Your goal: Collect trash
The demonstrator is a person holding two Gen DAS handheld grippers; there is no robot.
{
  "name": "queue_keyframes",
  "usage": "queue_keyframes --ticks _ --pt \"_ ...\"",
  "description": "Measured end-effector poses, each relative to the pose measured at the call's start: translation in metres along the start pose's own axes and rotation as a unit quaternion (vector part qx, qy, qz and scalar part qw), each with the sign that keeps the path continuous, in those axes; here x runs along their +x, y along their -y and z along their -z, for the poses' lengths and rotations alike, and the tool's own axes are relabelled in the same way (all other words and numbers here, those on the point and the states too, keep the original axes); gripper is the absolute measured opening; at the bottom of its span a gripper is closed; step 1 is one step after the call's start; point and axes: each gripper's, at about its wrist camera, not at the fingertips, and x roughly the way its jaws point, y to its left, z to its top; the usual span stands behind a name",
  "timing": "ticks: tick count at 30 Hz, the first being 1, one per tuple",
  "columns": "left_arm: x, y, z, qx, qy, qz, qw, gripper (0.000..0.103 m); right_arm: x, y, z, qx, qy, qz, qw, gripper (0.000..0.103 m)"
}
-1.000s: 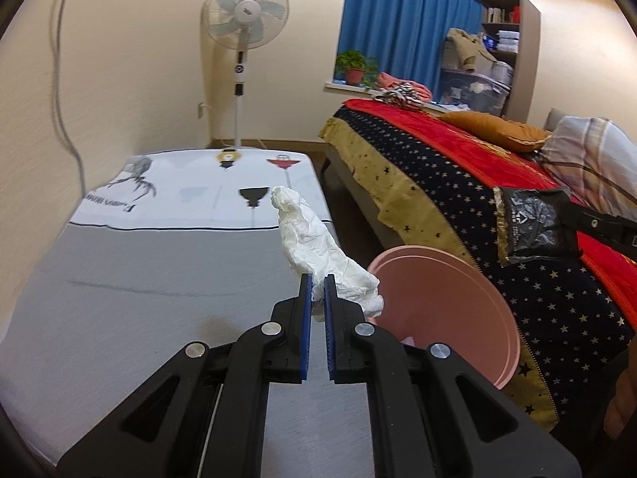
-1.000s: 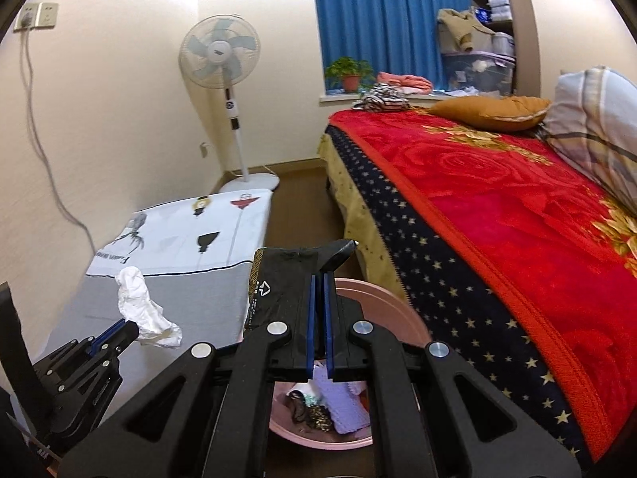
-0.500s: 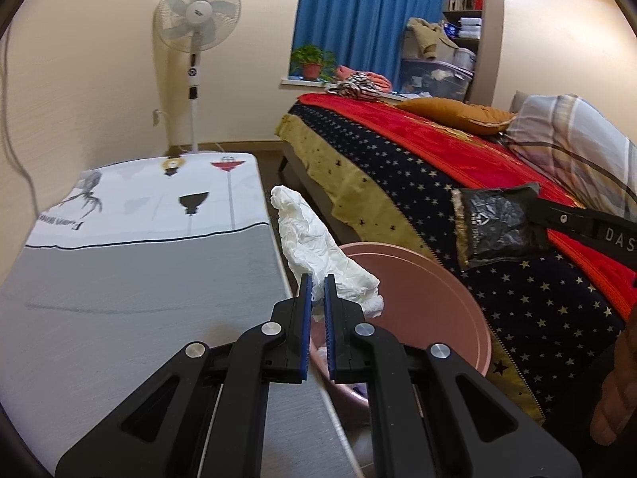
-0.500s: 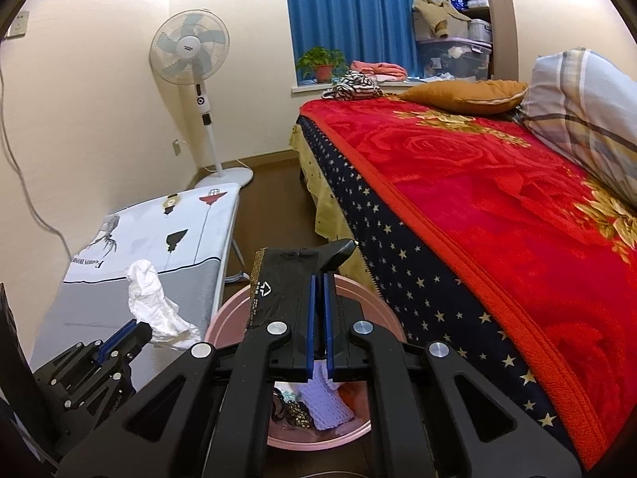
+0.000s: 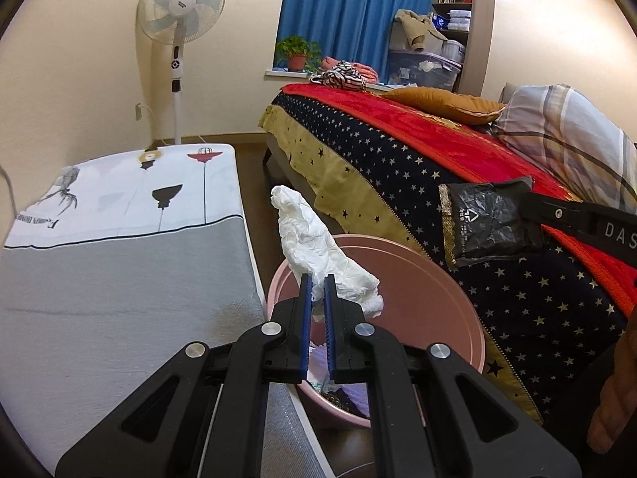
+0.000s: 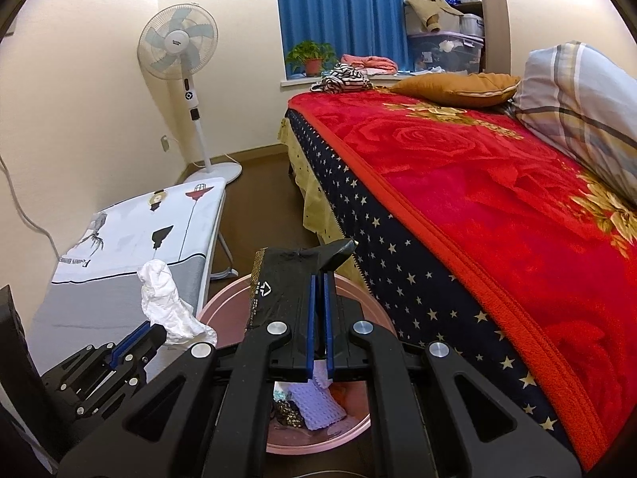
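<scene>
My left gripper (image 5: 317, 282) is shut on a crumpled white tissue (image 5: 314, 247) and holds it over the near left rim of the pink bin (image 5: 446, 318). The tissue also shows in the right wrist view (image 6: 167, 306), with the left gripper (image 6: 137, 338) under it. My right gripper (image 6: 318, 283) is shut on a black snack wrapper (image 6: 286, 279) above the pink bin (image 6: 358, 434). The wrapper shows in the left wrist view (image 5: 485, 223) over the bin's right side. The bin holds several scraps (image 6: 318, 402).
A low table with a grey and white printed cloth (image 5: 119, 263) stands left of the bin. The bed with a red and starred blanket (image 6: 477, 207) runs along the right. A standing fan (image 6: 187, 79) is by the far wall. Brown floor lies between.
Both grippers have moved right, off the table and over the pink bin, still holding the tissue and the wrapper. More of the bin's inside now shows below the right gripper.
</scene>
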Motion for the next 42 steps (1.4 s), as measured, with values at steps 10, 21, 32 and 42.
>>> queue_keyframes --ticks 10,21,32,42 --pt "0.018 0.005 0.005 0.01 -0.019 0.015 0.9997 0.006 0.014 -0.001 0.001 0.002 -0.013 0.014 1.0 0.004" --pt "0.037 0.005 0.012 0.007 -0.056 0.038 0.9977 0.01 0.021 0.004 0.003 0.012 -0.02 0.025 0.999 0.012" --pt "0.018 -0.007 0.015 0.004 -0.047 0.003 0.9989 0.07 0.015 0.005 0.006 0.027 -0.021 0.029 0.999 0.076" --pt "-0.034 -0.043 0.018 -0.019 -0.015 -0.082 0.9963 0.087 -0.015 -0.022 0.012 0.004 -0.003 -0.026 1.0 0.095"
